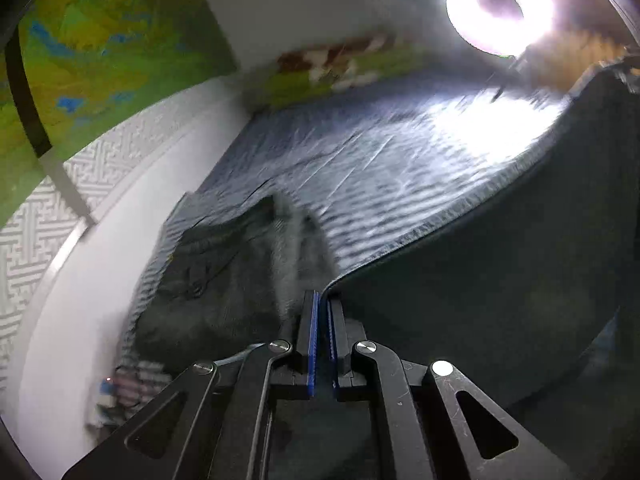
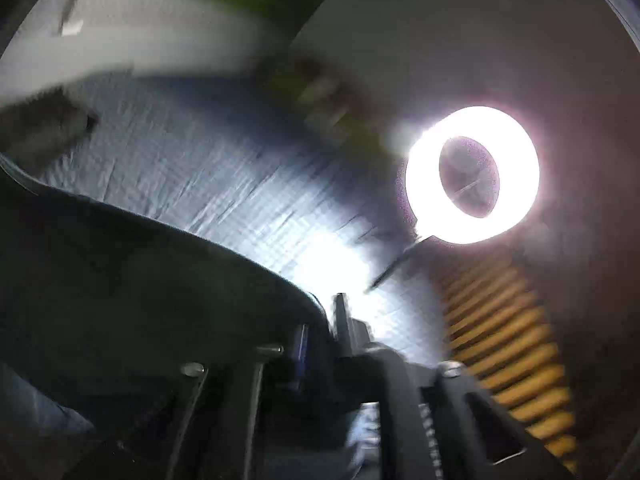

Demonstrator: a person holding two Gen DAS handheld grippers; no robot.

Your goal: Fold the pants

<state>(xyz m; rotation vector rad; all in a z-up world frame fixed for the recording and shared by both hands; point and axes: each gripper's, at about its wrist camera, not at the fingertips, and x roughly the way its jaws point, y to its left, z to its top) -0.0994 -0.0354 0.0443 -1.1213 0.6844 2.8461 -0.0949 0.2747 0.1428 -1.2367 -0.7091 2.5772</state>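
Dark pants (image 1: 500, 280), soft matte weave with a stitched hem, lifted by one edge and stretched between both grippers – probably to carry that edge over for a fold. Rest of the garment heaped on the bed at lower left in the left wrist view, grey and rumpled, with a seam and what looks like a pocket or belt loop showing.

Left gripper (image 1: 323, 316): black fingers with blue pads pressed almost together, hem pinched between them right at the tips. Cloth rising from the pinch toward the far right in a taut curved line, so held under tension, not draped.

Right gripper (image 2: 320, 336): heavily blurred. Jaws narrowly apart, dark cloth bunched at and between the fingers and covering the left one; looks like a grip, but can't tell for sure whether the pads press on it.

Below: bed sheet (image 1: 380, 168), blue-grey, thin, finely creased, shiny under glare. Ring lamp (image 2: 472, 176) at the far side, blown out white. Ribbed yellow thing (image 2: 512, 352) to the right of it, can't tell what. White wall and green-yellow map-like poster (image 1: 100, 40) to the left
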